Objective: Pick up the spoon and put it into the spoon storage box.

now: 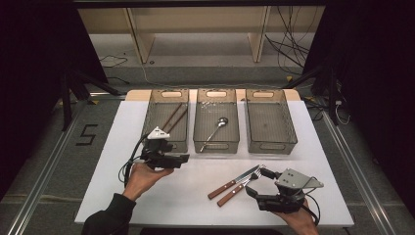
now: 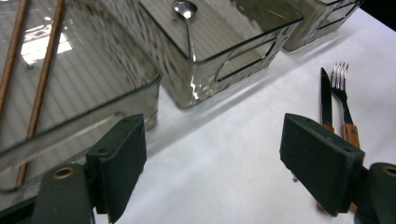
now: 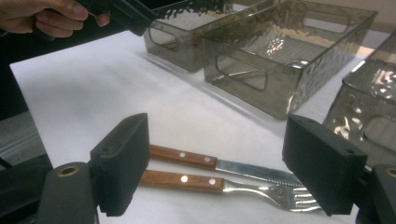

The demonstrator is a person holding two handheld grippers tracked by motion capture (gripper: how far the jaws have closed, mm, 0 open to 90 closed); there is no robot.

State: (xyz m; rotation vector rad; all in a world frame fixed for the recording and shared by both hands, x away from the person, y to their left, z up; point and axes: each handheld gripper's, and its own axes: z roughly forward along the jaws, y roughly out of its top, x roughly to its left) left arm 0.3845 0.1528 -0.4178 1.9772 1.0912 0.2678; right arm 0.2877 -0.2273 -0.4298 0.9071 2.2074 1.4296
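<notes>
Black floor tape at far left reads "5" (image 1: 86,134). On the white table (image 1: 117,186), the left hand (image 1: 142,177) holds the left gripper (image 1: 183,158) level, pointing right near the first bin (image 1: 166,118), jaws wide apart, empty. Three clear bins: two chopsticks (image 1: 174,117), one spoon (image 1: 215,128), nothing. One knife (image 1: 234,181) and one fork (image 1: 239,189) lie beside the right gripper (image 1: 259,181), jaws spread, gripping nothing.

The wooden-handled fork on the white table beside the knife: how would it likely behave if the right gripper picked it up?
The wooden-handled steel fork looks rigid, so it should not flop. It lies flat on the white table, so grasping may need care, with the wooden-handled knife close alongside. Held by its handle, the metal end may dip. The right gripper stands open.
</notes>
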